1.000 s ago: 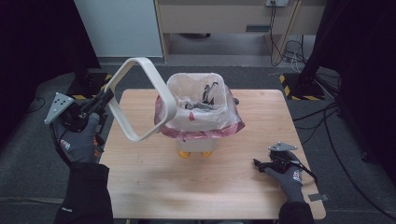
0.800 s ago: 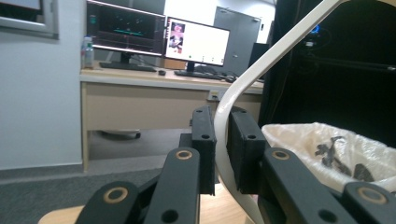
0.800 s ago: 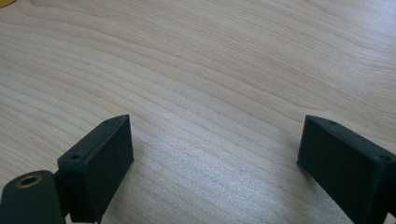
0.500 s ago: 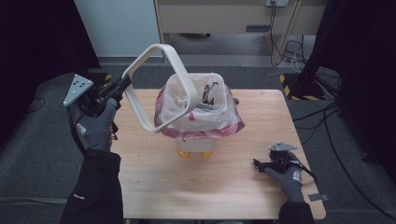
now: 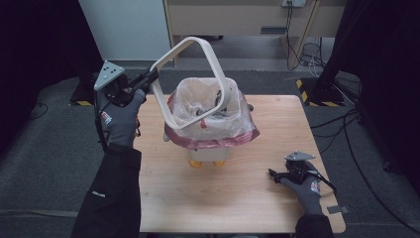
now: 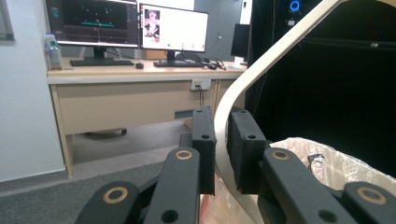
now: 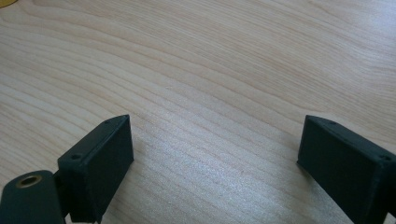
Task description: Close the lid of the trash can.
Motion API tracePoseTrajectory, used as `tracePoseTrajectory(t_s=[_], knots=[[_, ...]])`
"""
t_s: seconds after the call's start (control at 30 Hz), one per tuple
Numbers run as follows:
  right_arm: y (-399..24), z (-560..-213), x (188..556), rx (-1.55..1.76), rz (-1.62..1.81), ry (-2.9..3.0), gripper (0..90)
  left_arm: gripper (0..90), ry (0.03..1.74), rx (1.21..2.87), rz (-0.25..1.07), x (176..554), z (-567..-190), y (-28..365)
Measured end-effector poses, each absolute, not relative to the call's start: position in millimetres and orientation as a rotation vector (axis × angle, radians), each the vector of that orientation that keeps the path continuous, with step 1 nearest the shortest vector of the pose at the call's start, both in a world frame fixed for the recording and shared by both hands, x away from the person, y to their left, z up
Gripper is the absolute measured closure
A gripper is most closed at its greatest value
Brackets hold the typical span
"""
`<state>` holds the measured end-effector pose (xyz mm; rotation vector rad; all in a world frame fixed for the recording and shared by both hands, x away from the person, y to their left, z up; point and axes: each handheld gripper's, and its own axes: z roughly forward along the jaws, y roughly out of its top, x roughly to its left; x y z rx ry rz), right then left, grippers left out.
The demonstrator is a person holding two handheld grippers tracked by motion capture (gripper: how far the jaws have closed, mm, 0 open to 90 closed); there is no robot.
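The left gripper (image 5: 148, 79) was clamped on one side of a cream-white, rounded-square plastic rim ring (image 5: 190, 82), gripping the thin band between its two black pads, as the left gripper view showed with the band (image 6: 223, 140) running up between the pads and arching away to the upper right. In the high view the ring was held in the air, tilted, with its far corner raised toward the back of the scene and its near edge hanging over the mouth of the small white waste bin (image 5: 210, 151). The bin stood near the middle of the light wooden table (image 5: 237, 198) and was lined with a translucent bag with a pink-red hem (image 5: 213, 134) folded over its rim; some dark items lay inside the bag, too unclear to name. Two small yellow-orange pieces (image 5: 205, 163) showed at the foot of the bin. The gloved left hand (image 5: 119, 116) carried the gripper above the table's left edge.

The right gripper (image 5: 277, 174) lay low on the table toward the near right corner, well apart from the bin, its jaws spread wide with only bare wood (image 7: 210, 121) between them
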<state>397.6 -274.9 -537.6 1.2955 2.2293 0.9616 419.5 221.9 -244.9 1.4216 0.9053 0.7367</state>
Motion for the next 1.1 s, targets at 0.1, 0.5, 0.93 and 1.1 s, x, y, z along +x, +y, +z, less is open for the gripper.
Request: tracePoseTrajectory(t_s=[0.1, 0.5, 0.93, 1.1], knots=[[-274.7, -537.7, 397.7, 1.295, 0.962, 2.229, 10.4, 81.0, 0.914, 1.442, 0.736, 424.9, -242.3, 217.4], [-274.0, -537.7, 397.9, 1.283, 0.971, 2.234, 10.7, 80.4, 0.959, 1.508, 0.719, 449.9, -243.0, 206.9], [-273.4, -537.6, 398.1, 1.272, 0.970, 2.241, 11.0, 79.3, 0.905, 1.583, 0.663, 476.5, -260.4, 196.9], [-273.3, -537.5, 398.0, 1.269, 0.969, 2.243, 11.0, 78.9, 0.907, 1.613, 0.645, 482.4, -265.4, 192.0]])
